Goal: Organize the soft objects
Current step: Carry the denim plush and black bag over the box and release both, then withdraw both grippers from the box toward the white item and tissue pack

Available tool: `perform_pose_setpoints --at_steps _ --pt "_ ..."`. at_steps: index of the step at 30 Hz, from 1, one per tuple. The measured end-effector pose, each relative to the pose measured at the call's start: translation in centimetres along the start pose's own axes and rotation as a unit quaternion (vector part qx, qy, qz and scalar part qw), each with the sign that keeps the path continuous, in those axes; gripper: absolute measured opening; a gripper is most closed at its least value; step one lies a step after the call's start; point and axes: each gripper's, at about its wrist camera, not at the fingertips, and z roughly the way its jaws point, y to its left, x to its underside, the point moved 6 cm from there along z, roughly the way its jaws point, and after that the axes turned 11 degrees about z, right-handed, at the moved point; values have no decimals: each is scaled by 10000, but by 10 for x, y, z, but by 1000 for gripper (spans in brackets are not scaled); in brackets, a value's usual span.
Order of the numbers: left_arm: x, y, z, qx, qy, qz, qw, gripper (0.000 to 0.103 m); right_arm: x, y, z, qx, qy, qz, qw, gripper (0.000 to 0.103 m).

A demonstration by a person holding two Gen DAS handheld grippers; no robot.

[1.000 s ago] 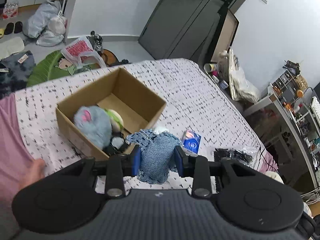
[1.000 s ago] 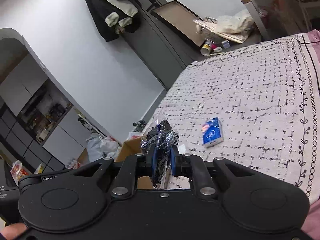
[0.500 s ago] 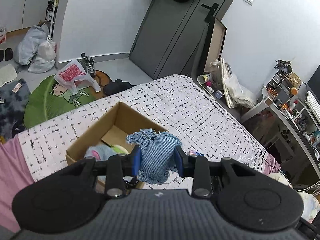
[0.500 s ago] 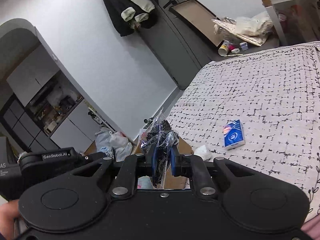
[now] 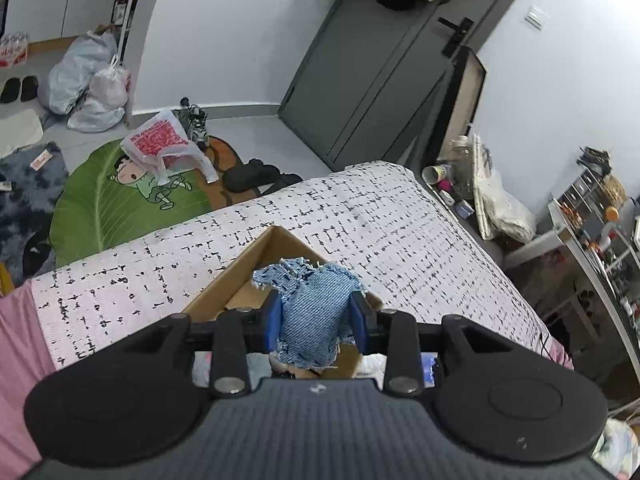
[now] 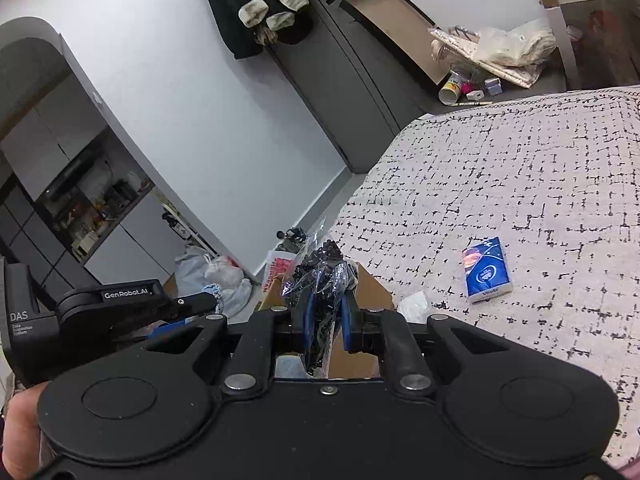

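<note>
My left gripper [image 5: 316,324] is shut on a frayed blue denim piece [image 5: 312,312] and holds it above the open cardboard box [image 5: 256,264] on the bed. My right gripper [image 6: 326,320] is shut on a clear plastic bag of small black pieces [image 6: 324,276] and holds it over the box's near side [image 6: 372,292]. The left gripper's body shows at the left of the right wrist view [image 6: 120,304]. Most of the box's inside is hidden behind the grippers.
A blue tissue pack [image 6: 486,270] and a white crumpled item [image 6: 414,304] lie on the patterned bedspread [image 6: 520,168] right of the box. Beyond the bed's far edge are a green leaf rug [image 5: 120,204], bags and a grey door [image 5: 372,76].
Both grippers moved toward and over the box with their loads. The box's contents, seen earlier in the left wrist view, are now hidden below the left gripper.
</note>
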Motion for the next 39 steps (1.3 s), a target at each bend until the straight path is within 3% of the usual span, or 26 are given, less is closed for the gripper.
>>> perform_pose_setpoints --at_steps 12,24,25,29,31,33,37,39 --pt "-2 30 52 249 -1 -79 9997 34 9 17 60 247 246 -98 9993 14" --pt "8 43 92 439 288 -131 9985 36 28 15 110 552 489 -179 9971 15" --pt "9 43 93 410 297 -115 9986 36 30 16 112 567 527 -215 9968 19" --pt "11 48 101 148 512 -155 9985 44 31 13 116 635 584 -149 9962 22" --pt "12 51 101 193 589 -228 9978 49 32 11 113 670 568 -137 9960 30" --pt "12 51 97 217 565 -254 9978 54 31 11 109 693 582 -140 9958 33" --pt "11 47 89 170 466 -178 9986 67 28 13 95 741 551 -233 9955 53" --pt "12 44 84 158 440 -140 9988 69 26 14 88 789 556 -316 9948 54"
